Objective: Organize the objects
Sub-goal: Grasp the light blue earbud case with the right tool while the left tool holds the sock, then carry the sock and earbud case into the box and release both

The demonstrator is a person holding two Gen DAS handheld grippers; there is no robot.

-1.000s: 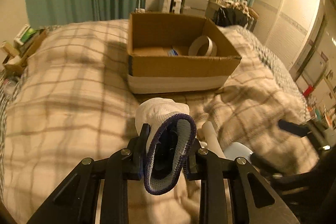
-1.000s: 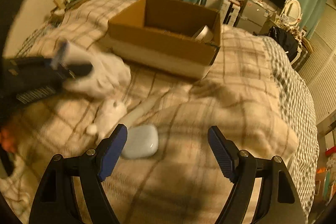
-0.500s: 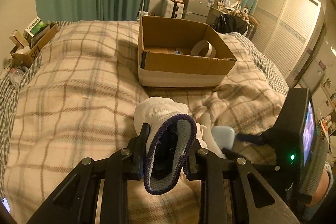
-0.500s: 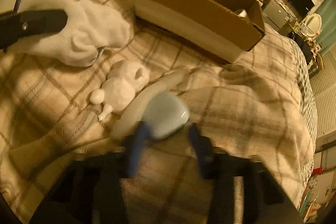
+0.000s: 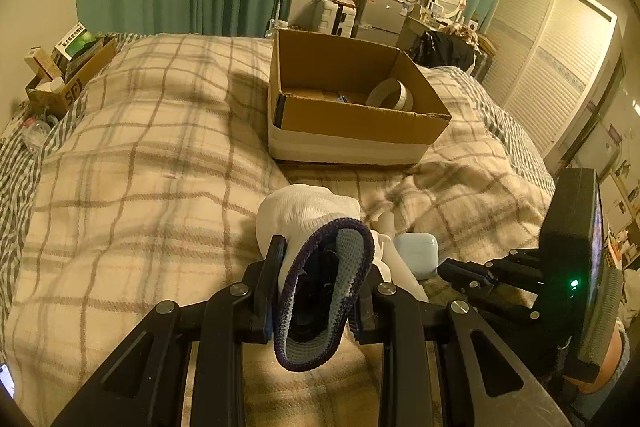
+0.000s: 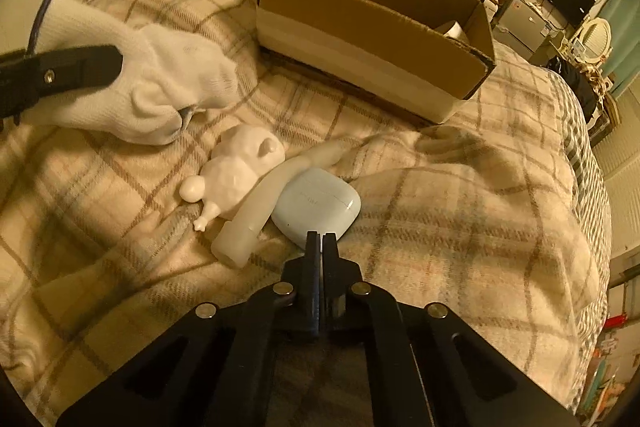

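Note:
My left gripper (image 5: 320,267) is shut on a white sock (image 5: 308,211) with a dark blue cuff, held just above the plaid blanket; the sock also shows in the right wrist view (image 6: 160,87). My right gripper (image 6: 321,237) is shut with its jaws together, empty, its tips at the near edge of a pale blue earbud case (image 6: 316,203). Beside the case lie a white tube (image 6: 264,203) and a white animal figurine (image 6: 236,171). An open cardboard box (image 5: 352,107) stands further back on the bed and holds a tape roll (image 5: 390,95).
The plaid blanket (image 5: 140,167) covers the bed and is bunched at the right. A box of items (image 5: 68,67) sits at the bed's far left. Furniture, a TV and wardrobe doors (image 5: 560,67) line the back and right.
My right gripper moved down to the earbud case and closed from wide open to shut, without gripping the case. My left gripper, still holding the sock, drew back from the box.

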